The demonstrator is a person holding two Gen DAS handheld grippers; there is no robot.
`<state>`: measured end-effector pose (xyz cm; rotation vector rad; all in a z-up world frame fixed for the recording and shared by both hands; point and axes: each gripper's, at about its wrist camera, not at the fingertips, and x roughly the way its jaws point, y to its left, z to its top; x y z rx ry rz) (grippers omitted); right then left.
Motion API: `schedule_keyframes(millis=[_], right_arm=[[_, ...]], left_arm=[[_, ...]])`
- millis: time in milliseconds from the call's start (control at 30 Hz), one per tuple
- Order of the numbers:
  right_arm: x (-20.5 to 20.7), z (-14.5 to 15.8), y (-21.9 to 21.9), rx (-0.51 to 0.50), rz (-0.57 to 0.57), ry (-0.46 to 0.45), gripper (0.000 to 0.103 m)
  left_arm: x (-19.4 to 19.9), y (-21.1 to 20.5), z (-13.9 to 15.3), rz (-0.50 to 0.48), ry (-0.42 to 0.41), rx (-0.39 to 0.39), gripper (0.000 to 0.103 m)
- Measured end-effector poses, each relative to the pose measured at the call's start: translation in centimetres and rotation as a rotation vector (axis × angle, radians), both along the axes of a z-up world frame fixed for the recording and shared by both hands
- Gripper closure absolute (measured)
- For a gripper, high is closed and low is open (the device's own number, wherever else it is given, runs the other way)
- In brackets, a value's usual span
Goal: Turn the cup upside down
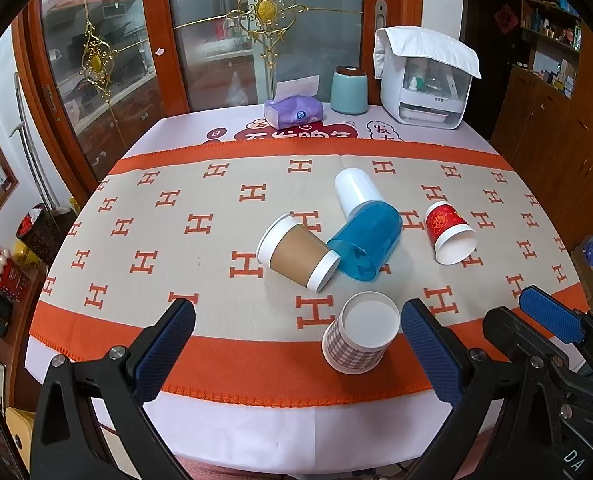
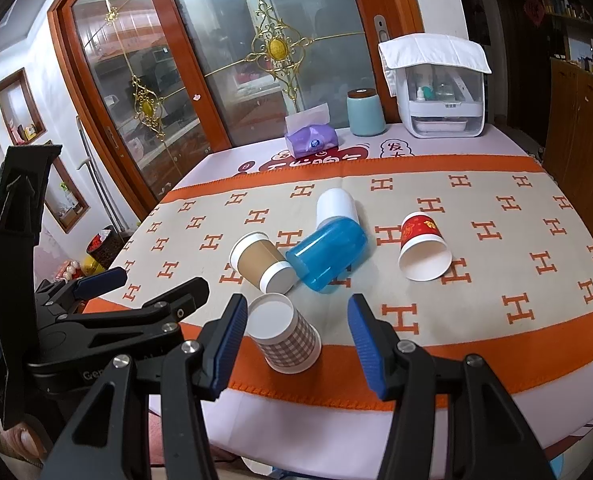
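Note:
A plaid paper cup point(image 1: 358, 334) point(image 2: 286, 334) stands upside down near the front orange band of the cloth. A brown-sleeved cup point(image 1: 298, 252) point(image 2: 262, 258), a blue plastic cup point(image 1: 366, 246) point(image 2: 328, 252), a white cup point(image 1: 354, 190) point(image 2: 336, 204) and a red paper cup point(image 1: 450, 232) point(image 2: 424, 246) lie on their sides behind it. My left gripper point(image 1: 298, 344) is open and empty, just left of the plaid cup. My right gripper point(image 2: 296, 350) is open, its fingers either side of the plaid cup, not touching it.
At the table's far edge stand a purple tissue pack point(image 1: 294, 110) point(image 2: 312, 140), a teal canister point(image 1: 350, 90) point(image 2: 366, 112) and a white appliance point(image 1: 428, 80) point(image 2: 444, 92) draped with a cloth. Glass doors rise behind. Each gripper shows in the other's view.

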<state>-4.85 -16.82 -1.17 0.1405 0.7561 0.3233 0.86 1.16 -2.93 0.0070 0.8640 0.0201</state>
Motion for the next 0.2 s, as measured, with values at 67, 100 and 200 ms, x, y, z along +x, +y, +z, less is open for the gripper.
schedule_keyframes(millis=[67,100,200], right_arm=[[0.00,0.00,-0.01,0.001,0.000,0.001,0.050],[0.00,0.00,-0.01,0.001,0.000,0.001,0.050],[0.01,-0.32,0.14,0.005,0.001,0.005,0.050]], left_arm=[[0.05,0.02,-0.02,0.000,0.001,0.000,0.001],[0.04,0.04,-0.04,0.000,0.002,0.000,0.001],[0.05,0.05,-0.13,0.000,0.005,0.001,0.001]])
